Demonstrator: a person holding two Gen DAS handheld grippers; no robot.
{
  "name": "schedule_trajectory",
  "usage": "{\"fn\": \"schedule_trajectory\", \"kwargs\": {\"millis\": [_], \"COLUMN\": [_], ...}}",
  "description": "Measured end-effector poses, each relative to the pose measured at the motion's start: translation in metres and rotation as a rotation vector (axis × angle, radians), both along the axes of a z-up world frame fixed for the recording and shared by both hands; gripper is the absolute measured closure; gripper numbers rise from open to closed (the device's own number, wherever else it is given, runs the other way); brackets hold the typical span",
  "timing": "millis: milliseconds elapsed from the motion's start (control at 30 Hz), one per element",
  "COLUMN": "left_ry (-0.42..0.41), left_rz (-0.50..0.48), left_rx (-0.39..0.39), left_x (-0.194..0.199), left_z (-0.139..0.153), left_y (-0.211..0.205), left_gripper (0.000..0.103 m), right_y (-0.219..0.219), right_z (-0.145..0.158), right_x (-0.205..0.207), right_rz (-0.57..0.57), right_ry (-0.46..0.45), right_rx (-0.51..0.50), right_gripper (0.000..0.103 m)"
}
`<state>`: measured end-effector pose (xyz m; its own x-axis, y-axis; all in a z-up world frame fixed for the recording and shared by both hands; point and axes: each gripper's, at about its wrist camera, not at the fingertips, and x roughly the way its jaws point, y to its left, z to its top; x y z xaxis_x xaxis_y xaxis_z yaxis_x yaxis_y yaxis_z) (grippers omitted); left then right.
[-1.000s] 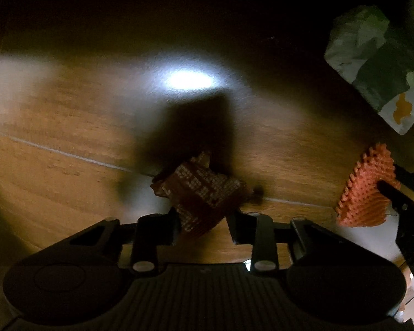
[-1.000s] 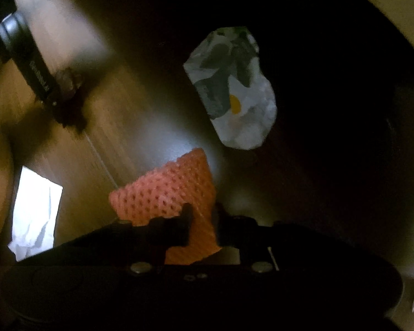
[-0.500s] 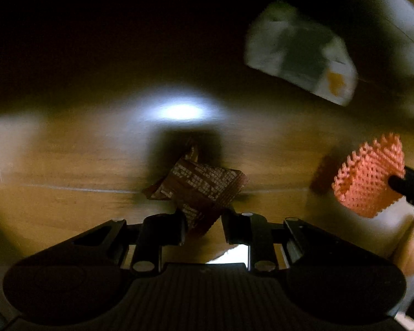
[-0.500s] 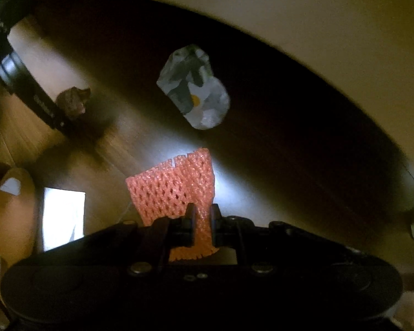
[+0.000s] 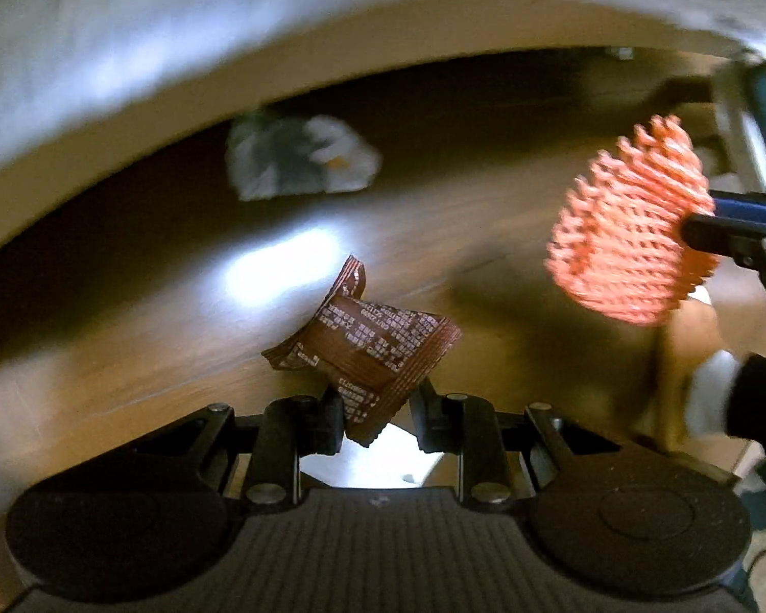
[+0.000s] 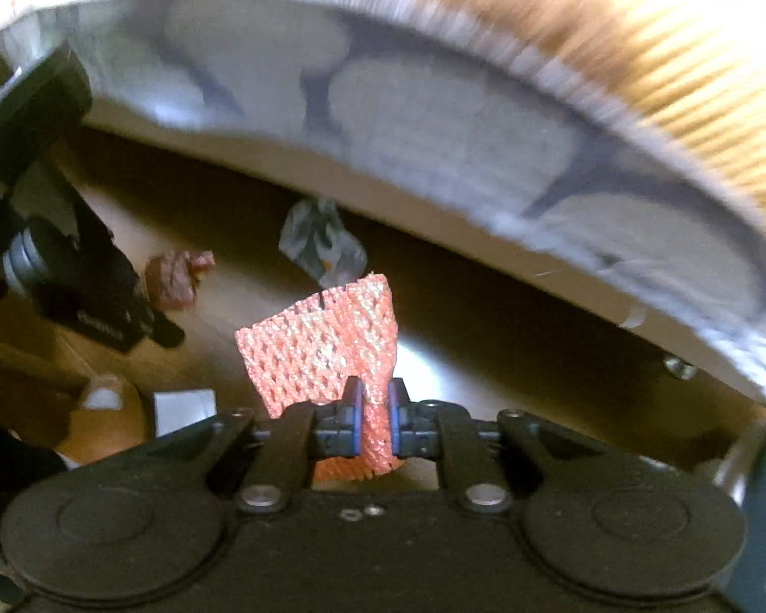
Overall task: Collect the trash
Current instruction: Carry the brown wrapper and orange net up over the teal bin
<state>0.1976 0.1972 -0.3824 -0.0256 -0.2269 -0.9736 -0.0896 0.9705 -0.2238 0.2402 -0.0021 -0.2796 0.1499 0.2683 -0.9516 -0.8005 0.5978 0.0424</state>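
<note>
My left gripper (image 5: 375, 403) is shut on a brown snack wrapper (image 5: 373, 347) with white print and holds it above the wooden floor. My right gripper (image 6: 375, 408) is shut on an orange foam net sleeve (image 6: 327, 347), also lifted. The net (image 5: 628, 235) and the right gripper's fingers (image 5: 730, 230) show at the right of the left wrist view. The wrapper (image 6: 176, 276) and the left gripper show at the left of the right wrist view. A crumpled white and green printed wrapper (image 5: 301, 163) lies on the floor under a bed edge; it also shows in the right wrist view (image 6: 321, 245).
A bed with a grey patterned cover (image 6: 434, 117) and pale frame (image 5: 127, 117) overhangs the dark floor behind. A white sheet of paper (image 6: 184, 408) lies on the floor at lower left. A foot in a slipper (image 6: 107, 408) stands beside it.
Both grippers have risen and pulled back from under the bed, each with its piece of trash. The bed edge has come into view and the printed wrapper has receded.
</note>
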Motion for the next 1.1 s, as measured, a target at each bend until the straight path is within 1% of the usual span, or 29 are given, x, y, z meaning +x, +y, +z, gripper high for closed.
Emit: {"fn": "schedule_trajectory", "kwargs": {"millis": [100, 200, 300, 400, 567, 700, 767, 900, 1000, 1100], "left_ry": [-0.049, -0.095, -0.157, -0.224, -0.338, -0.426, -0.463, -0.537, -0.581, -0.615], "left_rz": [-0.075, -0.105, -0.108, -0.105, -0.094, -0.100, -0.108, -0.132, -0.145, -0.168], "left_rx": [0.012, 0.007, 0.012, 0.039, 0.061, 0.095, 0.106, 0.095, 0.066, 0.054], "left_x": [0.003, 0.003, 0.002, 0.000, -0.002, -0.001, 0.001, 0.005, 0.016, 0.031], "left_z": [0.041, 0.083, 0.126, 0.167, 0.222, 0.266, 0.283, 0.322, 0.341, 0.356], "left_y": [-0.021, -0.034, -0.054, -0.073, -0.114, -0.149, -0.166, -0.206, -0.239, -0.274], "left_gripper": [0.079, 0.079, 0.079, 0.079, 0.078, 0.078, 0.078, 0.078, 0.078, 0.078], "right_y": [-0.015, -0.036, -0.058, -0.084, -0.133, -0.174, -0.194, -0.236, -0.262, -0.290], "right_z": [0.036, 0.072, 0.106, 0.137, 0.185, 0.219, 0.229, 0.253, 0.264, 0.273], "right_x": [-0.008, -0.017, -0.023, -0.025, -0.031, -0.036, -0.036, -0.033, -0.028, -0.018], "right_rz": [-0.037, -0.086, -0.135, -0.195, -0.300, -0.368, -0.402, -0.471, -0.518, -0.570], "right_ry": [-0.036, -0.065, -0.105, -0.145, -0.220, -0.287, -0.319, -0.381, -0.427, -0.459], "right_rx": [0.029, 0.070, 0.116, 0.155, 0.225, 0.270, 0.290, 0.330, 0.343, 0.350], "right_gripper": [0.093, 0.093, 0.093, 0.093, 0.093, 0.093, 0.093, 0.093, 0.093, 0.093]}}
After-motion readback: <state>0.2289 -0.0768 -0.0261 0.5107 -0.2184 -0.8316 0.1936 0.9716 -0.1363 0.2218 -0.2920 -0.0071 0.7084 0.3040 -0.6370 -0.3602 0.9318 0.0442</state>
